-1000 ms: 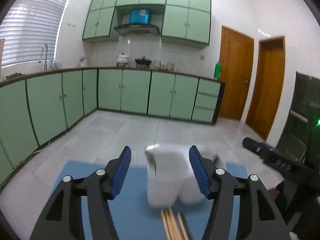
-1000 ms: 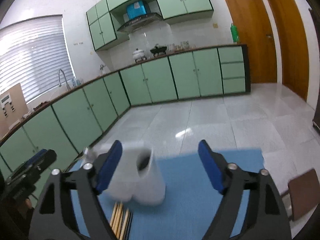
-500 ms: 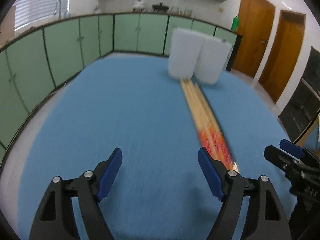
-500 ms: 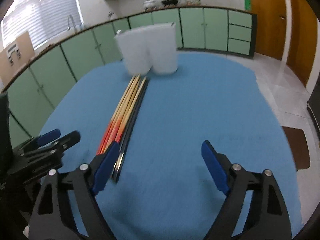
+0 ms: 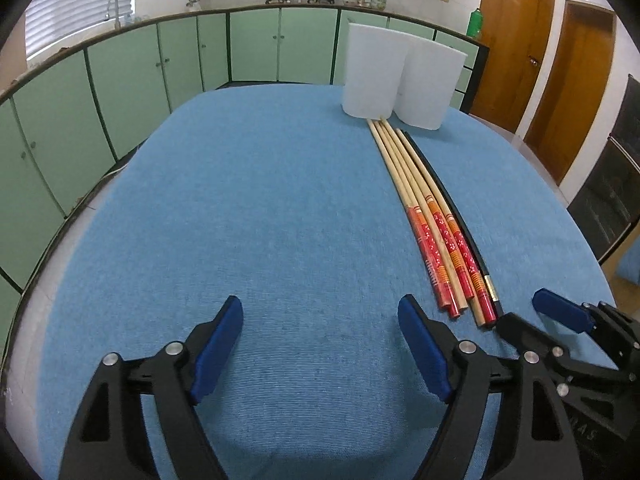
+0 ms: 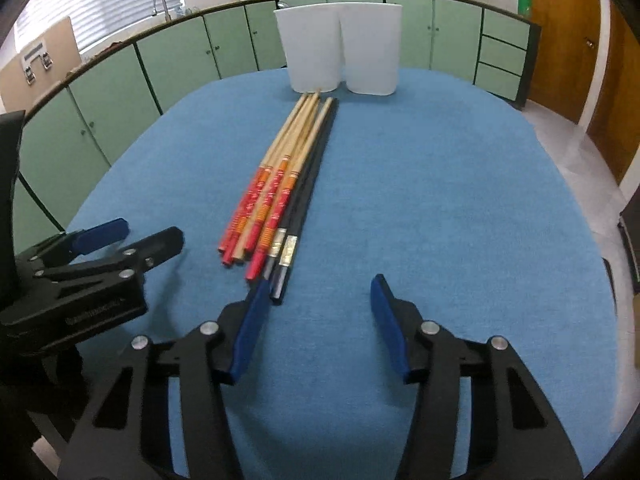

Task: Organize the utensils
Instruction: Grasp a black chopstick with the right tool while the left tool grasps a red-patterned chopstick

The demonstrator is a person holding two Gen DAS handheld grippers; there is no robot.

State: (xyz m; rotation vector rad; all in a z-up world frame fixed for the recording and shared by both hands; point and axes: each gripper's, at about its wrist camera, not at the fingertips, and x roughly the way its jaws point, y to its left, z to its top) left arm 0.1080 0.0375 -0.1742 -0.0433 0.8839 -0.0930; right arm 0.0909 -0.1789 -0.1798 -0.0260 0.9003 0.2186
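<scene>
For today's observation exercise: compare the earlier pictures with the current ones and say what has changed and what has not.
Both grippers tipped down from the kitchen view toward the blue cloth. The left gripper opened wider and holds nothing; the right gripper is closing, nothing between its jaws. The chopsticks and white holders lie unmoved.

Plain blue cloth over the counter (image 6: 440,168). Ahead of the right claw (image 6: 320,320), pale wooden chopsticks (image 6: 288,148) with red-and-orange patterned handles, beside black chopsticks (image 6: 316,168) with gold bands. Beyond, two white holders (image 6: 340,48). Blue pads on black claws, left claw (image 5: 320,344) included. Pale green cabinets (image 6: 180,64) behind.
</scene>
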